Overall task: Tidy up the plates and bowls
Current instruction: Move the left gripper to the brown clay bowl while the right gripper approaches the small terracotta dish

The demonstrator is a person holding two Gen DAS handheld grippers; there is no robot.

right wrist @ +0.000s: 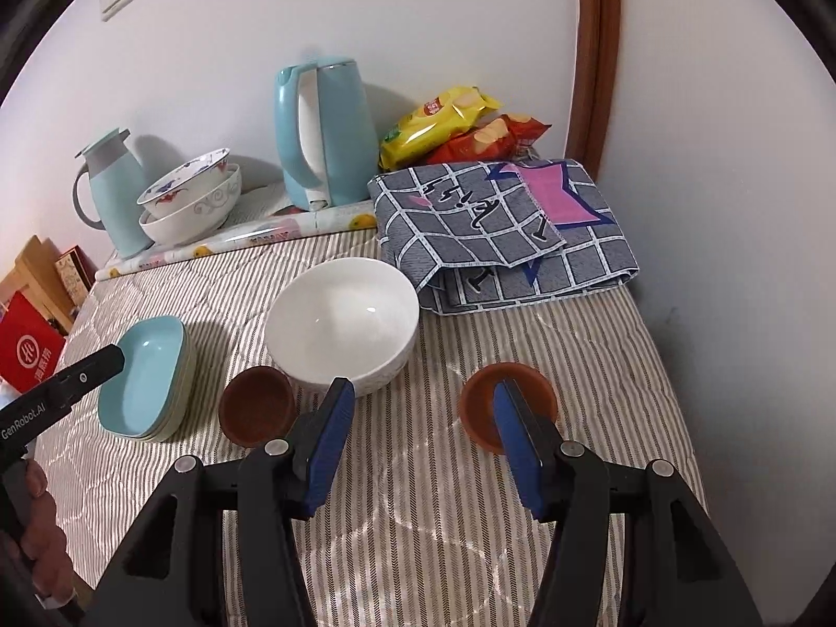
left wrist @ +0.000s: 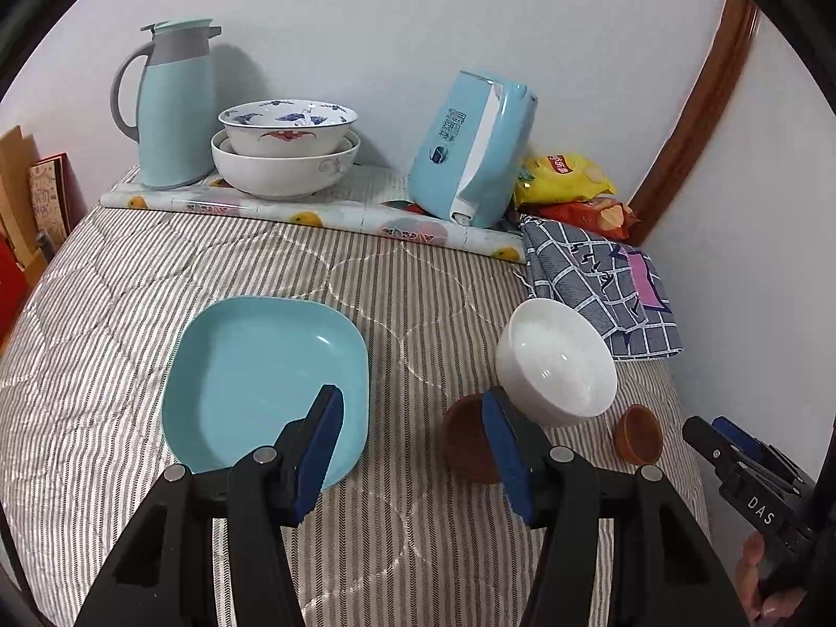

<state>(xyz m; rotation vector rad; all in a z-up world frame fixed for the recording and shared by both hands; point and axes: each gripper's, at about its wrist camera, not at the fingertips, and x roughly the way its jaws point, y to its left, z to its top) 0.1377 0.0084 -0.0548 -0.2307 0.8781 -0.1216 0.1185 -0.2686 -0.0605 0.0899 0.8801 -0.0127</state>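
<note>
A stack of square teal plates (left wrist: 261,381) (right wrist: 149,379) lies on the striped cloth at the left. A white bowl (left wrist: 556,363) (right wrist: 342,326) sits mid-table, with a small brown bowl (left wrist: 467,436) (right wrist: 256,413) at its left and another small brown bowl (left wrist: 637,433) (right wrist: 509,407) at its right. Two patterned bowls (left wrist: 285,149) (right wrist: 190,204) are nested at the back. My left gripper (left wrist: 413,444) is open and empty, between the plates and the left brown bowl. My right gripper (right wrist: 423,433) is open and empty, its right finger over the right brown bowl.
A teal thermos jug (left wrist: 175,104) (right wrist: 112,193), a teal kettle (left wrist: 470,149) (right wrist: 326,136), snack bags (left wrist: 567,177) (right wrist: 449,125) and a folded checked cloth (left wrist: 601,282) (right wrist: 501,224) line the back and right. A rolled mat (left wrist: 313,217) lies under them. Walls close the right side.
</note>
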